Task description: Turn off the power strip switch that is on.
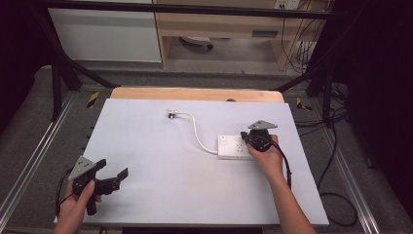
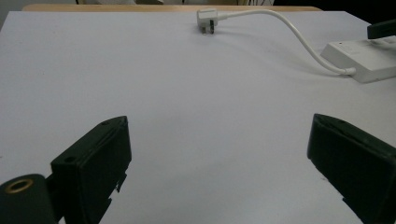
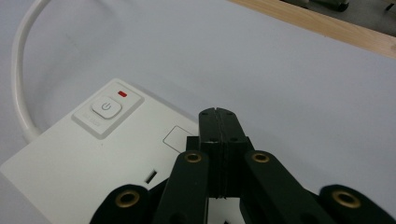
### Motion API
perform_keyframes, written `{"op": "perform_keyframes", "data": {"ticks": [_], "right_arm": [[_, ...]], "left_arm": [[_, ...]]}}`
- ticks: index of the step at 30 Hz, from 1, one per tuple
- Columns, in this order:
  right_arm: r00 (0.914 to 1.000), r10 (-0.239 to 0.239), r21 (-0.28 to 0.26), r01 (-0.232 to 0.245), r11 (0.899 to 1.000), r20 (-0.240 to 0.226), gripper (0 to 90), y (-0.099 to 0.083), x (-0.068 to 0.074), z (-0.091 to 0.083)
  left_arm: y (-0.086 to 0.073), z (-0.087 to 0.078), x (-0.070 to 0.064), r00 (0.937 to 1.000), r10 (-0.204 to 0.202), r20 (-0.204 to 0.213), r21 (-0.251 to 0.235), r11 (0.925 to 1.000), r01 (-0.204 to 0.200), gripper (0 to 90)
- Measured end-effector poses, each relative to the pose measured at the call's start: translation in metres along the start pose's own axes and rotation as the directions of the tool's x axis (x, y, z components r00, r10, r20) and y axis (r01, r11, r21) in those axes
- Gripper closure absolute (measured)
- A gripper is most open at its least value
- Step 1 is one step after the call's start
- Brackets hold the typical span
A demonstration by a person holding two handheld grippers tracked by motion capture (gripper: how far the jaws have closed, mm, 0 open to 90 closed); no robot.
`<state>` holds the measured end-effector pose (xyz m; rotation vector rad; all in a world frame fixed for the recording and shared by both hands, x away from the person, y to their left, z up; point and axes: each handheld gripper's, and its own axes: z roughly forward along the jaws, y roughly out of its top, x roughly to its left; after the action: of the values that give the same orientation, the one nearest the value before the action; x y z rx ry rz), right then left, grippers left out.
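Note:
A white power strip lies right of centre on the white table top. Its white cable curves back to a white plug. My right gripper is shut with nothing between its jaws, and its tip hovers over the strip's top face, just right of the power button and a red light. My left gripper rests near the front left corner, open and empty. From the left gripper view, its jaws stand wide apart, with the plug and strip far ahead.
A wooden strip borders the table's far edge. Black frame bars and metal rails surround the table. Loose black cables lie on the floor at the right. A wooden cabinet stands behind.

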<state>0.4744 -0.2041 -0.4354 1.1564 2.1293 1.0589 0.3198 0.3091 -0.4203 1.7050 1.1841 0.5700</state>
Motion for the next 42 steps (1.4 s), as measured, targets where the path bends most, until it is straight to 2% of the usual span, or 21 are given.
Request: {"op": "perform_keyframes", "data": {"ticks": [16,25,30,42], "right_arm": [[1.0,-0.009,0.008,0.009,1.0,0.0,90.0,-0.0014,0.001,0.002],[1.0,0.0,0.005,0.0,1.0,-0.001,90.0,-0.002,0.0008,0.0022],[1.0,0.009,0.0,-0.009,1.0,0.001,90.0,-0.0032,0.0003,0.0019],[0.9996,0.026,-0.013,-0.026,1.0,-0.008,90.0,-0.0051,-0.0012,0.0018]], "left_arm": [[0.0,0.0002,-0.0003,1.0,0.007,0.003,0.004,1.0,-0.007,6.2],[-0.0002,0.0007,-0.0008,1.0,0.003,0.005,0.007,1.0,-0.003,6.2],[-0.0008,0.0029,-0.0037,0.9997,0.022,0.009,0.02,0.9996,-0.022,6.2],[-0.0011,0.0034,-0.004,0.9997,0.02,0.013,0.026,0.9995,-0.021,6.2]]}}
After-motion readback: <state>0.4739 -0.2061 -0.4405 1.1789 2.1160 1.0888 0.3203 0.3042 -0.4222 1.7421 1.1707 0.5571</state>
